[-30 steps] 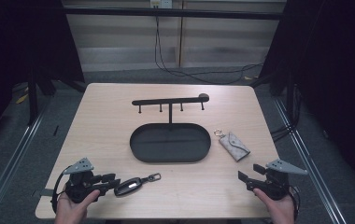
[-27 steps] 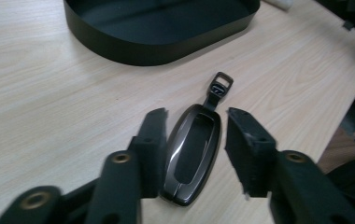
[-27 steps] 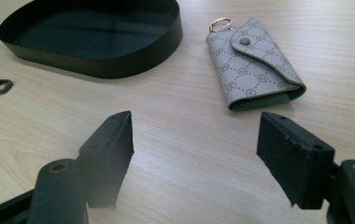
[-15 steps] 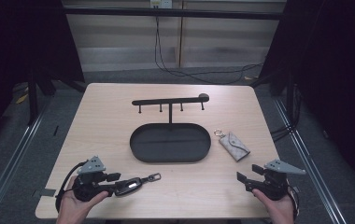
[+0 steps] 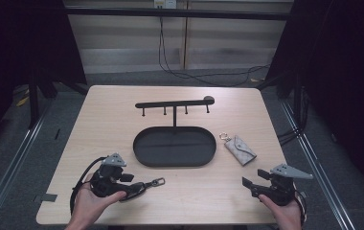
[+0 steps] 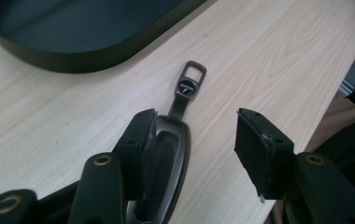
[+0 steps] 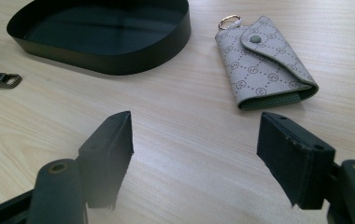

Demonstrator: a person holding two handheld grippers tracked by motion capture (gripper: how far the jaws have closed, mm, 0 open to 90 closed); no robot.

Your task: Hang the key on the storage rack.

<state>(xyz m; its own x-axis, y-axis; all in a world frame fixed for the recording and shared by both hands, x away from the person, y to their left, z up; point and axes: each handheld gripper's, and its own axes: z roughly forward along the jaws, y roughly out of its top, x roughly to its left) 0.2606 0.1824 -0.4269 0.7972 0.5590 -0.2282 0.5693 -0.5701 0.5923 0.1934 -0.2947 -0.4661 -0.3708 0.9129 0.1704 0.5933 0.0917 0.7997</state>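
**Left hand-held gripper opens around the car key fob at the near edge of the table**

The left hand-held gripper (image 6: pixel 189 135) has just been opening its jaws, and they now stand roughly half apart. The dark car key fob (image 6: pixel 164 163) lies flat on the table (image 6: pixel 269 51) between them: it rests right against the jaw seen at the left of the left gripper view, while the other jaw stands clear of it with bare wood in the gap. Nothing is pressed from both sides, so the fob is not gripped. Its short strap and metal loop (image 6: pixel 193 74) point away from the gripper toward the black oval tray (image 6: pixel 73 51).

In the high view the left hand-held gripper (image 5: pixel 130 188) sits at the near left of the table, held in the person's left hand (image 5: pixel 91 203), with the fob (image 5: pixel 139 188) at its tip and the loop (image 5: pixel 157 181) just past it.

The right hand-held gripper (image 7: pixel 192 154) rests low over bare wood at the near right, its jaws apart and holding nothing. Ahead of it, well apart, lies a grey patterned key pouch (image 7: pixel 264 63) with a snap flap and a small ring (image 7: pixel 229 20), just beside the tray's (image 7: pixel 119 58) right end.

Behind the tray stands a black bar with hooks (image 5: pixel 175 103) on a thin post.
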